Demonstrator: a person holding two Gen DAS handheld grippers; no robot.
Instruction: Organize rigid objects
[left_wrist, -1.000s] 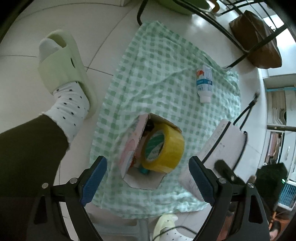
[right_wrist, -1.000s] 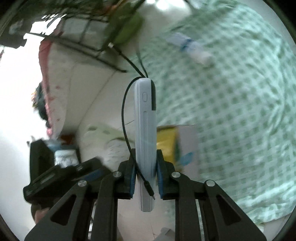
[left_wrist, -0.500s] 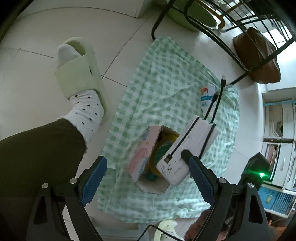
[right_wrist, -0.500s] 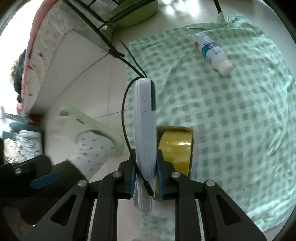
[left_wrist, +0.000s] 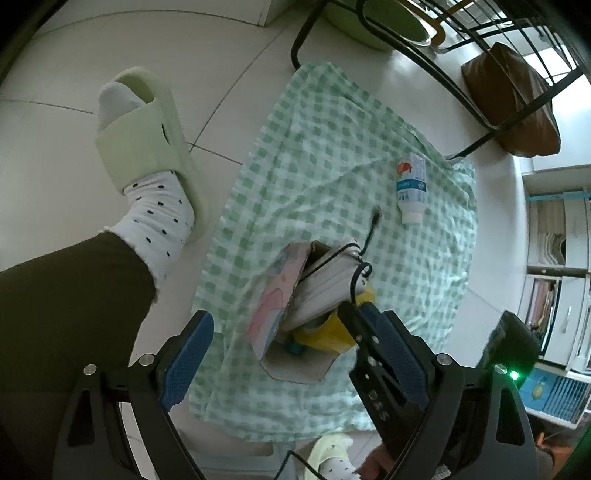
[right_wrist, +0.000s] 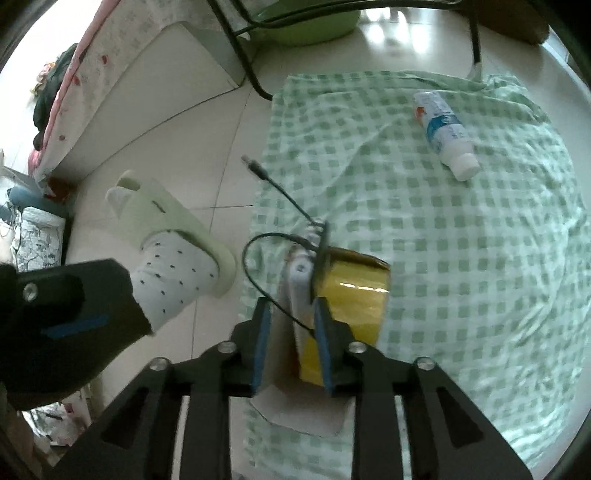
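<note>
On a green checked cloth (left_wrist: 314, 166) (right_wrist: 461, 277) lies an open cardboard box (left_wrist: 273, 314) (right_wrist: 295, 413) holding a yellow tape roll (left_wrist: 328, 336) (right_wrist: 354, 291). A white power bank (left_wrist: 321, 288) (right_wrist: 301, 277) with a black cable now stands in the box beside the roll. My right gripper (right_wrist: 293, 321) is over the box and its jaws are opening. The power bank is still between the pads, with a gap at the left pad. My left gripper (left_wrist: 288, 325) hangs wide open above the box, holding nothing. A white bottle (left_wrist: 410, 188) (right_wrist: 447, 136) lies on the far cloth.
A person's socked foot in a pale green slipper (left_wrist: 147, 147) (right_wrist: 173, 221) stands on the tiles left of the cloth. Black metal rack legs (left_wrist: 443, 74), a green basin (left_wrist: 369, 22) and a brown bag (left_wrist: 513, 107) are beyond it. Shelves stand at the right.
My right gripper brought the power bank over from the right, set it down into the box next to the tape roll, and its jaws have parted. The left gripper stayed open in place.
</note>
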